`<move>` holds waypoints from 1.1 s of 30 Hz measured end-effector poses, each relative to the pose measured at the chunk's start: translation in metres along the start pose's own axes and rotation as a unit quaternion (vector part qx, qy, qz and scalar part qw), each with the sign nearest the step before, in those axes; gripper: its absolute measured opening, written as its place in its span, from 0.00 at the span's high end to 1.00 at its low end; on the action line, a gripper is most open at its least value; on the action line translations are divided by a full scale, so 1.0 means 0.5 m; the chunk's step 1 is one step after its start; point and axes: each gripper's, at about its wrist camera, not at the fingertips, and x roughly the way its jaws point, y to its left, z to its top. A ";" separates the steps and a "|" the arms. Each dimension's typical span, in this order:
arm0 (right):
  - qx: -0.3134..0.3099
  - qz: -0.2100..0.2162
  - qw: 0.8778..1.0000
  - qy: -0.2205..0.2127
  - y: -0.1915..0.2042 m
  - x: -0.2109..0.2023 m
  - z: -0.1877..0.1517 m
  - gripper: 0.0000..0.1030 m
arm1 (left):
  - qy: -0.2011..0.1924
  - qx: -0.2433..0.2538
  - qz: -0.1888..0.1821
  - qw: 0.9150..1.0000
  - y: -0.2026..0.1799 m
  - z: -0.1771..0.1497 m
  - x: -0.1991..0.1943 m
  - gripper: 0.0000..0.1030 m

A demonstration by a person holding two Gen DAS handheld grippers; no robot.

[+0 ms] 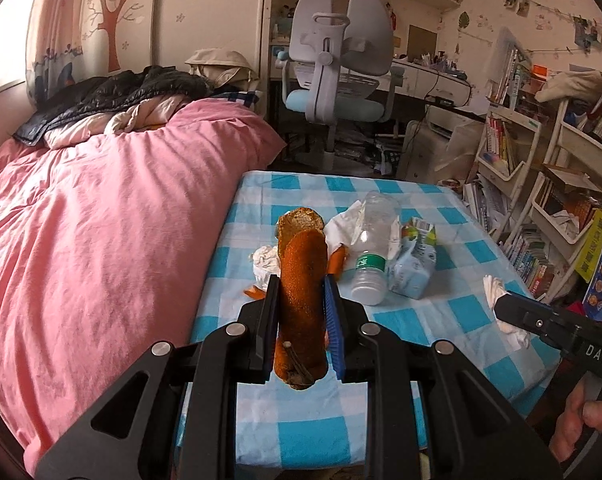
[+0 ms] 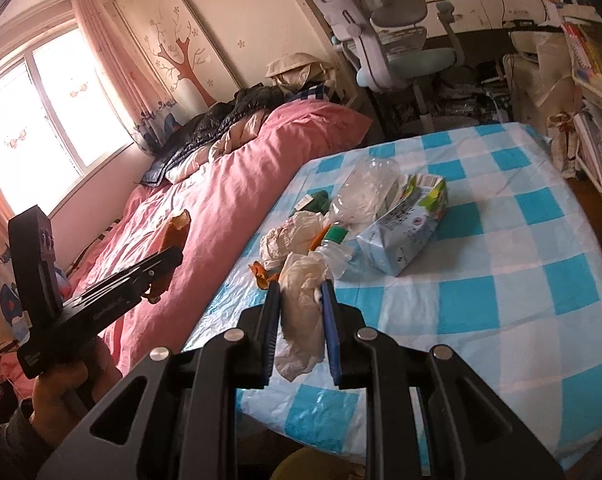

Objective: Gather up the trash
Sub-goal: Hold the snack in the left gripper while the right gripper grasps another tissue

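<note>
My left gripper (image 1: 301, 284) is shut on a long orange peel (image 1: 303, 292) and holds it above the near left part of the checked table (image 1: 441, 320). My right gripper (image 2: 301, 288) is shut on a crumpled white tissue (image 2: 303, 312) above the table's near edge. On the table lie a clear plastic bottle (image 1: 375, 240), a light blue carton (image 1: 415, 264), more crumpled tissue (image 1: 267, 262) and small orange peel bits (image 2: 261, 272). The right gripper with its tissue (image 1: 497, 292) shows at the right of the left wrist view. The left gripper shows at the left of the right wrist view (image 2: 173, 256).
A bed with a pink cover (image 1: 101, 220) lies against the table's left side. A grey desk chair (image 1: 337, 60) and a desk stand beyond the table. Bookshelves (image 1: 541, 184) stand to the right. A yellowish round object (image 2: 313, 464) shows below the table's near edge.
</note>
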 end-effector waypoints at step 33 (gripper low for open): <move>-0.004 -0.017 1.000 0.000 -0.023 -0.060 -0.051 0.79 | -0.006 -0.004 -0.006 1.000 -0.023 -0.027 -0.032 0.80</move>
